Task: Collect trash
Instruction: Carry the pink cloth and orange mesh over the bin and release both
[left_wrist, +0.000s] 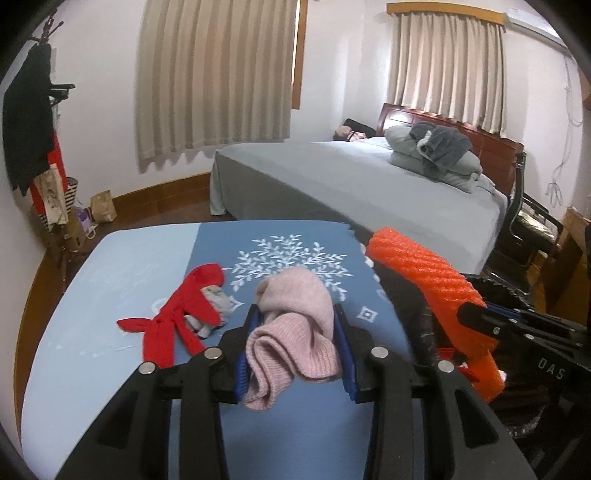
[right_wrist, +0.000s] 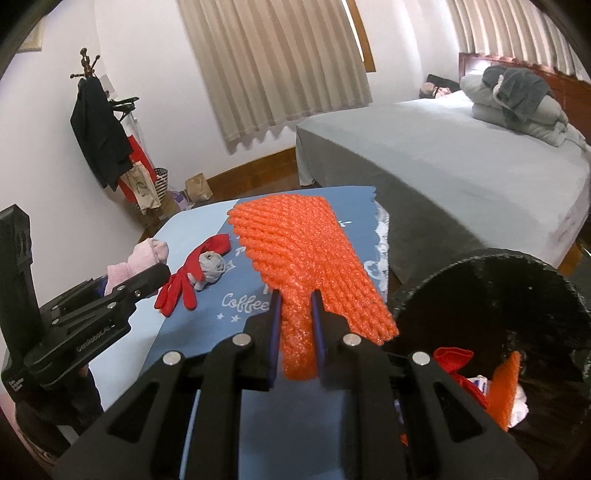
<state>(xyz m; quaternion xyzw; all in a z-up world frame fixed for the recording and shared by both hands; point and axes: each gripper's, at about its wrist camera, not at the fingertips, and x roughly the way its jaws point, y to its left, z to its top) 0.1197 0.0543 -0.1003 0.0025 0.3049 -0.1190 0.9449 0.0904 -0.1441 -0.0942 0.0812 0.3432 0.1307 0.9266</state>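
right wrist view, right gripper (right_wrist: 297, 306) clamps orange foam net (right_wrist: 314, 251), bin (right_wrist: 480, 266) cut off, left gripper (left_wrist: 295, 325) grips pink cloth (left_wrist: 295, 332)

Grey-sheeted bed (left_wrist: 369, 184) stood behind the table; folded grey bedding (left_wrist: 436, 155) lay by its wooden headboard (left_wrist: 491, 144); beige curtains (left_wrist: 218, 74) hung closed; coat rack (right_wrist: 98, 122) held dark clothes.

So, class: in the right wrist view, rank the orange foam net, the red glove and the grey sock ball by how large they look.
1. Orange foam net, though it sits nearest the camera, which inflates it.
2. Red glove.
3. Grey sock ball, smallest.
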